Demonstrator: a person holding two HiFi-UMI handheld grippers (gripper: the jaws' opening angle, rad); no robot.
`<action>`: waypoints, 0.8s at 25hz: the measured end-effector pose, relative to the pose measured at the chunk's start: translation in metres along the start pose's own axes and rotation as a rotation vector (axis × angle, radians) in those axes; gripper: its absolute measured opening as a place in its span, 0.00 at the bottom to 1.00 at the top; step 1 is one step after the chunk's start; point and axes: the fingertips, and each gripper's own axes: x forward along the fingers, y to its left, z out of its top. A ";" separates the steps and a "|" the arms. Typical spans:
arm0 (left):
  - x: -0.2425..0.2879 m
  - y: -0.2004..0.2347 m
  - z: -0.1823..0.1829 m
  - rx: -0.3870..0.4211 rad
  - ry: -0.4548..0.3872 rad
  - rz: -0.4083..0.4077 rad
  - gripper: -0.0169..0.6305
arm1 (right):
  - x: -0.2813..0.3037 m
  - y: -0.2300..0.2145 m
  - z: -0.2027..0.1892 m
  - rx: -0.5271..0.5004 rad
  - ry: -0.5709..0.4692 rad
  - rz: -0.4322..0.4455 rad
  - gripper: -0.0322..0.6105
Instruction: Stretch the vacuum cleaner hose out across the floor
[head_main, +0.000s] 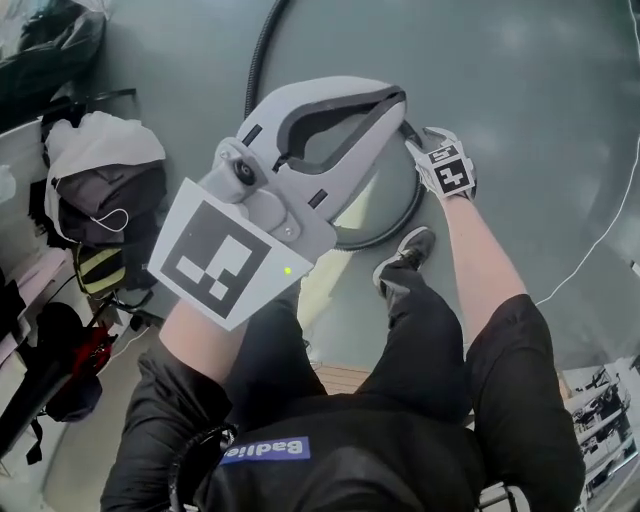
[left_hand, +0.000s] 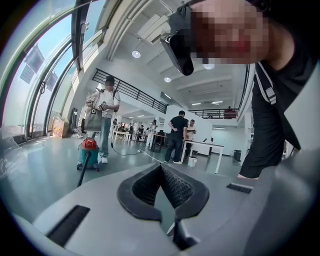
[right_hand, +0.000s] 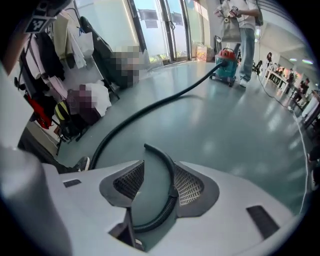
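Clenched on nothing, my left tool (left_hand: 161, 169) is raised close to my head. Its ribbed black pads meet at the tips, and only grey-green floor shows through the gap behind them. Its cube (head_main: 215, 250) carries a black-and-white square marker, and a small green light glows just beside it. On my black top sits a blue patch (head_main: 265, 450) with white letters.

My right tool (right_hand: 159, 169) reaches low toward the floor, released, its jaws apart. It wears a smaller square marker of the same kind. The vacuum cleaner hose (right_hand: 170, 201) curves through the gap, close along the right-hand mesh pad; I cannot tell whether it touches. One end of it shows just past the tips.

The hose is black and corrugated, and it lies in a loop on the floor just beyond my shoe (head_main: 405, 255). From there it runs far across the glossy floor to the vacuum cleaner (right_hand: 226, 62), a teal tub with a red top. A person (right_hand: 245, 45) stands just beside the cleaner.

At the left, a heap of clothes and bags (head_main: 100, 190) crowds the wall. At the right, a thin white cable (head_main: 600, 225) trails over the floor.
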 end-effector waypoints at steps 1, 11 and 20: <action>0.001 0.004 -0.014 -0.006 0.006 -0.004 0.02 | 0.018 -0.005 -0.011 0.003 0.024 -0.004 0.32; 0.038 0.031 -0.127 0.012 0.047 -0.037 0.02 | 0.173 -0.051 -0.084 -0.123 0.149 -0.021 0.33; 0.018 0.054 -0.173 -0.006 0.086 -0.007 0.02 | 0.234 -0.063 -0.121 -0.166 0.311 -0.064 0.33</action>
